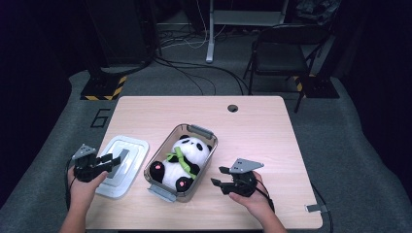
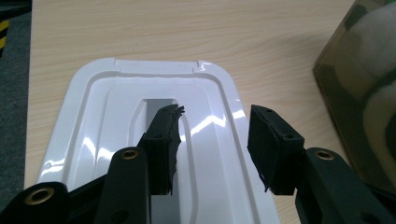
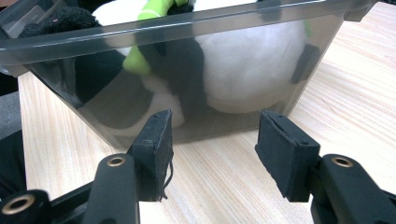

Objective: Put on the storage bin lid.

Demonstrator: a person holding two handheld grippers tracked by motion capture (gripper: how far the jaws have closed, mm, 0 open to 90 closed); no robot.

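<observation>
Nearest the person, at the table's front edge, the two hands hold their tools. The left gripper (image 1: 111,160) hangs low over the white lid (image 1: 122,165), which lies flat on the wooden table (image 1: 257,126) to the left of the box. In the left gripper view the jaws stand apart with nothing pinched: one pad sits above the lid's sunken middle, the other above its right rim, and I cannot tell whether either touches the plastic. The lid (image 2: 140,135) is glossy, rounded at the corners, with a raised border and stepped ridges that catch the light, and a grey strip runs down its centre.

On the other side the right gripper (image 1: 218,177) rests near the table just beside the box, jaws spread and empty, pointing at its wall. In the right gripper view that wall fills the space ahead of the pads, close but apart from them.

A little farther in sits the clear, smoky plastic container (image 1: 212,145), set at an angle, with grey latch handles at both short ends. Inside lies a plush panda (image 1: 187,158) on its back, white belly, black limbs with pink paw pads, and a green bamboo piece across the chest. Through the tinted wall the panda (image 3: 252,60) reads as soft white and black fur.

Beyond the table stands a dark folding chair (image 1: 284,53) on grey carpet.
</observation>
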